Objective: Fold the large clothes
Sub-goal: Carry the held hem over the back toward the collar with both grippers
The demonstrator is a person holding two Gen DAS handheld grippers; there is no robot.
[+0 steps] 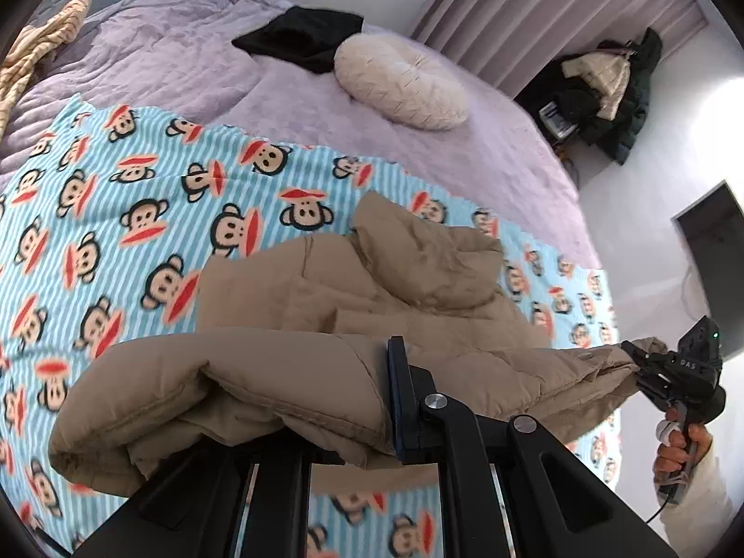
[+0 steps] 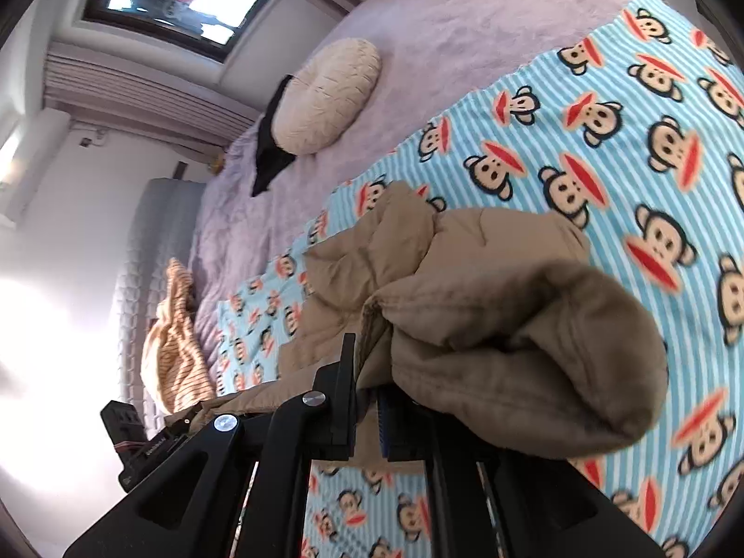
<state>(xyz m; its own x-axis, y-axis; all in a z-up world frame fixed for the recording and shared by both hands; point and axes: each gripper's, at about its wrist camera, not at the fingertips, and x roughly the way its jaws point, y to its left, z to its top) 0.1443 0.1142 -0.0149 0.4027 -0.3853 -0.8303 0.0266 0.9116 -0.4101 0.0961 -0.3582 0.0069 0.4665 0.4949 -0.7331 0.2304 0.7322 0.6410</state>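
Observation:
A tan puffy jacket (image 1: pixel 353 288) lies partly on a blue striped monkey-print blanket (image 1: pixel 116 214), its near edge lifted off it. My left gripper (image 1: pixel 372 400) is shut on the jacket's near edge; thick folds bulge over and hide the left finger. My right gripper (image 1: pixel 639 362) shows at the right of the left wrist view, shut on the jacket's other end. In the right wrist view the jacket (image 2: pixel 488 288) is pinched in my right gripper (image 2: pixel 367 400), a rolled fold hanging over the right finger. The left gripper (image 2: pixel 186 421) shows at the lower left, on the jacket.
The blanket (image 2: pixel 627 139) covers a lilac bed (image 1: pixel 195 56). A cream round cushion (image 1: pixel 400 86) and a black garment (image 1: pixel 302 39) lie further up the bed. A striped beige cloth (image 1: pixel 37 51) is at the far left. A pile of dark clothes (image 1: pixel 604 93) stands by the wall.

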